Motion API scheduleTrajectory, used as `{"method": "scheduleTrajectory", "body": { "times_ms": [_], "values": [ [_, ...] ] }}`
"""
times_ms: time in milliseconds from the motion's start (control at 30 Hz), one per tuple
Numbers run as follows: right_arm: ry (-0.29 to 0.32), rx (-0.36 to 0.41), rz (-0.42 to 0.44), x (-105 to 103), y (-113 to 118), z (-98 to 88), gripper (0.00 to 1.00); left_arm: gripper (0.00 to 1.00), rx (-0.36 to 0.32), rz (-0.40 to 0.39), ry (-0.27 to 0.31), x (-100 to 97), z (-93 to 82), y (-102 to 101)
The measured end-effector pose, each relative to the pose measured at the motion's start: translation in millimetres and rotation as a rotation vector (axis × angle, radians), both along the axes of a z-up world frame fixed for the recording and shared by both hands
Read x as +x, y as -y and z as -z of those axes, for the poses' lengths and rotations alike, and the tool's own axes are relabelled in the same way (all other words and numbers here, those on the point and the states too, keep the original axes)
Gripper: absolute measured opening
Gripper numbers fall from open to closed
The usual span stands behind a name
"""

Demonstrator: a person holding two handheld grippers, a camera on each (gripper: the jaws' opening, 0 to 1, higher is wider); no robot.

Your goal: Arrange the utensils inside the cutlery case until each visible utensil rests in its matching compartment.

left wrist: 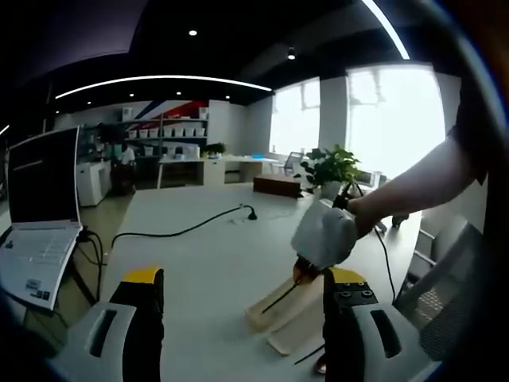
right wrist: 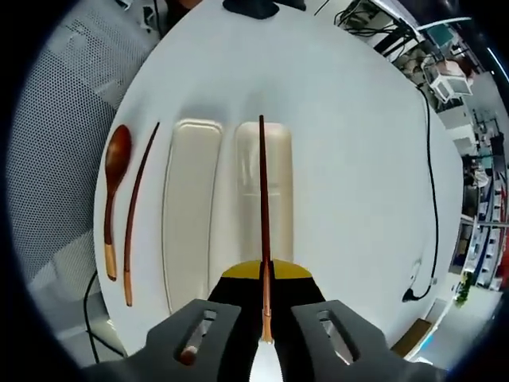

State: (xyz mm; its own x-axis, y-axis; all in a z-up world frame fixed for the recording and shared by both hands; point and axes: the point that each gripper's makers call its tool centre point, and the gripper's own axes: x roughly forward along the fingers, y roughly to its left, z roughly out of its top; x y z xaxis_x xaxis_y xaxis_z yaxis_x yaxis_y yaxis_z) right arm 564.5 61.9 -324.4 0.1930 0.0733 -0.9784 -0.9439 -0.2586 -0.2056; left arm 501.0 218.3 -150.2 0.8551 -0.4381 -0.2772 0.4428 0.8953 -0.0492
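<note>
**Cutlery case: one chopstick held above it**

The pale beige two-part cutlery case point(right wrist: 227, 211) lies on the round white table point(right wrist: 358, 159), near its edge. The right gripper point(right wrist: 266, 314) pinches a dark brown wooden chopstick point(right wrist: 262, 215) over the case's right-hand tray. A second chopstick point(right wrist: 137, 211) and a brown wooden spoon point(right wrist: 114, 195) lie just left of the case. The left gripper point(left wrist: 238, 306) stands open above bare tabletop, with wide free surface beyond.

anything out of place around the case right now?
Yes. The spoon and one chopstick lie on the table beside the case, not in it. The right gripper holds the other chopstick over the case's right compartment.
</note>
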Motion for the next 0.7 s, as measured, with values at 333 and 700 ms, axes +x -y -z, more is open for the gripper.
{"method": "scheduleTrajectory", "body": {
  "times_ms": [333, 700],
  "values": [
    [-0.019, -0.01, -0.007, -4.4, -1.5, 17.3, 0.0, 0.85, 0.0, -0.004, -0.008, -0.1, 2.1, -1.3],
    [-0.05, -0.017, 0.008, -3.2, 2.3, 30.5, 0.0, 0.85, 0.003, -0.001, -0.018, 0.4, 5.3, -0.6]
  ]
}}
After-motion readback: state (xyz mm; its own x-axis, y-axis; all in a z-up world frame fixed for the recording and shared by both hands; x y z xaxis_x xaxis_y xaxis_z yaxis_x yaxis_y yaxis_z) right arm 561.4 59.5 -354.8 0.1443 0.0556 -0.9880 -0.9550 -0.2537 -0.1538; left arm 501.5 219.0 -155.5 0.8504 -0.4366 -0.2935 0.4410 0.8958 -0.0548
